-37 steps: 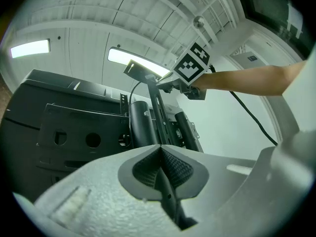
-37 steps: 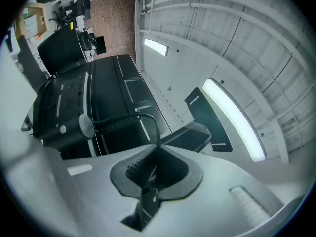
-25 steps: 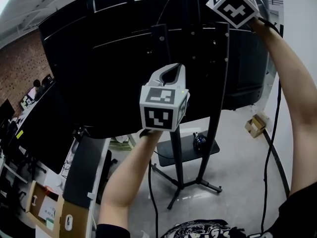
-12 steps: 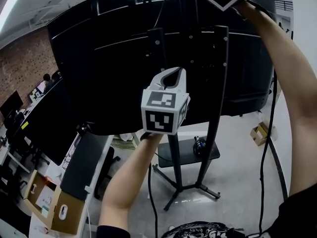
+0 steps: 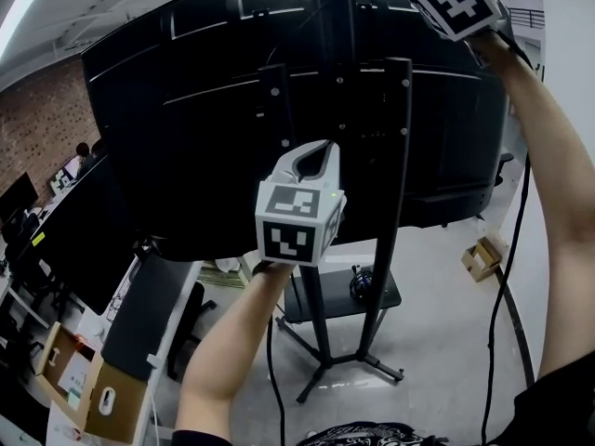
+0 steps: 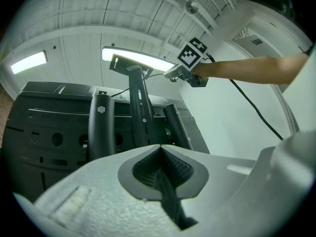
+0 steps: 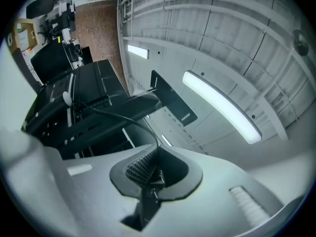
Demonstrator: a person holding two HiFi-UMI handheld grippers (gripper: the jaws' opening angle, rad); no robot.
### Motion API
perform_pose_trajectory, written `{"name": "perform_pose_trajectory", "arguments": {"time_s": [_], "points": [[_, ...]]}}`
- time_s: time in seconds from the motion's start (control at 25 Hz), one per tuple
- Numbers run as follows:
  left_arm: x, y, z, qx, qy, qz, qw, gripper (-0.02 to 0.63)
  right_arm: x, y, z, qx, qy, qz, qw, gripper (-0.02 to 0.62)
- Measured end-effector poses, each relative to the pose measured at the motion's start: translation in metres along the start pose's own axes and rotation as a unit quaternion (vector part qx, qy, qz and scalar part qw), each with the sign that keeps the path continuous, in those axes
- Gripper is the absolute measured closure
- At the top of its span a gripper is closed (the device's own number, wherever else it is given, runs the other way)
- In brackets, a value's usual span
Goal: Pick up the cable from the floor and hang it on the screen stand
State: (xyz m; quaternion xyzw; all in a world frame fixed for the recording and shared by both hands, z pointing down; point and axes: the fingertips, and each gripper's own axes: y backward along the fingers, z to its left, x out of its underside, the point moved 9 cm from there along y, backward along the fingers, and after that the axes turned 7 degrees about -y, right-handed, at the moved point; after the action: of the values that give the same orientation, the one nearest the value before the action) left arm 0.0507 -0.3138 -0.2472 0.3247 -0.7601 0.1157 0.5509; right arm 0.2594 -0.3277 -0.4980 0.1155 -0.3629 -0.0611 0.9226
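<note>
Since the right gripper had dipped back into the top right corner of the head view after riding almost out of its top edge half a second before, we judged that it had swung out to the right of the screen stand, though our head had moved too, so some of that shift may have been ours. Its jaws were pressed together on the cable, a thin black line that ran from the jaw tips in a slack curve toward the top of the stand, behind the screen. We took that to mean the cable was off the floor and the hanging was under way, not finished. The left gripper was closed on nothing, held up in front of the stand's post
</note>
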Motion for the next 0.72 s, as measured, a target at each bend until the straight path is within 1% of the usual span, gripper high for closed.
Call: {"name": "perform_pose_trajectory", "arguments": {"time_s": [0.12,0.28,0.44,0.56,0.72], "points": [[-0.003,-0.007,-0.015,0.015,-0.001,-0.003,0.9999,0.606,0.022,0.004,-0.002,-0.007,-0.005,0.011,1.000,0.571],[-0.006,-0.018,-0.028,0.027,0.002,-0.005,0.9996,0.606,0.060,0.011,0.005,-0.031,-0.016,0.028,0.999,0.572],[-0.011,-0.028,-0.032,0.027,0.014,-0.008,0.9995,0.606,0.094,0.011,0.022,-0.060,-0.045,0.048,0.996,0.572],[-0.017,-0.032,-0.034,0.025,0.025,-0.012,0.9993,0.606,0.117,0.006,0.040,-0.089,-0.069,0.060,0.992,0.572],[-0.020,-0.035,-0.039,0.021,0.027,-0.013,0.9993,0.606,0.137,0.006,0.055,-0.107,-0.109,0.075,0.985,0.572]]}}
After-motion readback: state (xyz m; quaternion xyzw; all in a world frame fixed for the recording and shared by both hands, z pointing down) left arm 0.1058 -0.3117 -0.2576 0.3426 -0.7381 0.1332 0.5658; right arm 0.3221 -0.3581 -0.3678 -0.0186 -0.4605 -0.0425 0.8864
